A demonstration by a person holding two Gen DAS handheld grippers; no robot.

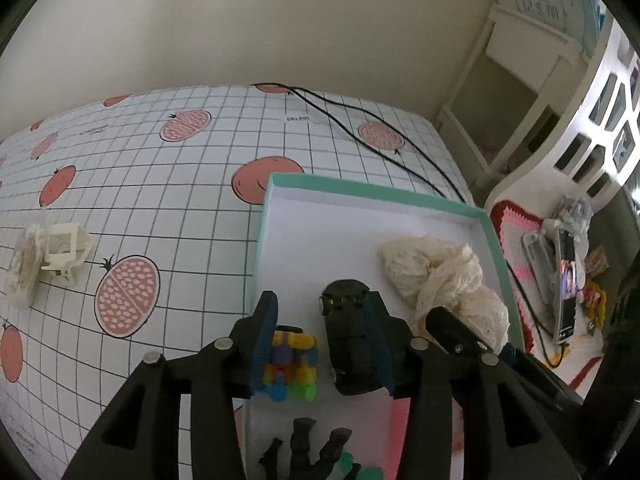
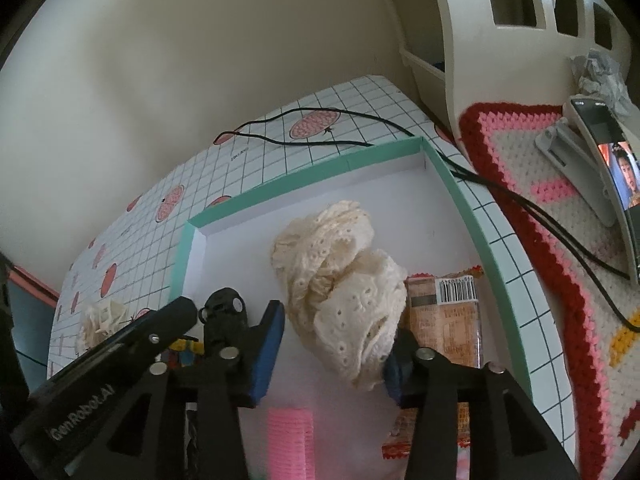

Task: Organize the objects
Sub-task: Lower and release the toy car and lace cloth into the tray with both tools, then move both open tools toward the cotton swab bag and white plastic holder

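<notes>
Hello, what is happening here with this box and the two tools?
A person is sorting small things into a teal-rimmed box. The left tool hangs open over a colourful block toy and a black toy car lying inside. The right tool is open around a cream lace cloth in the box. A white plastic piece remains outside on the tablecloth.

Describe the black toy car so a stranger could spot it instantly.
Find the shallow white box with the teal rim on the grid tablecloth. Inside it, the black toy car lies beside a crumpled cream lace cloth and a multicoloured block toy. It is the only all-black, car-shaped piece, between the open left gripper's fingers.
</notes>
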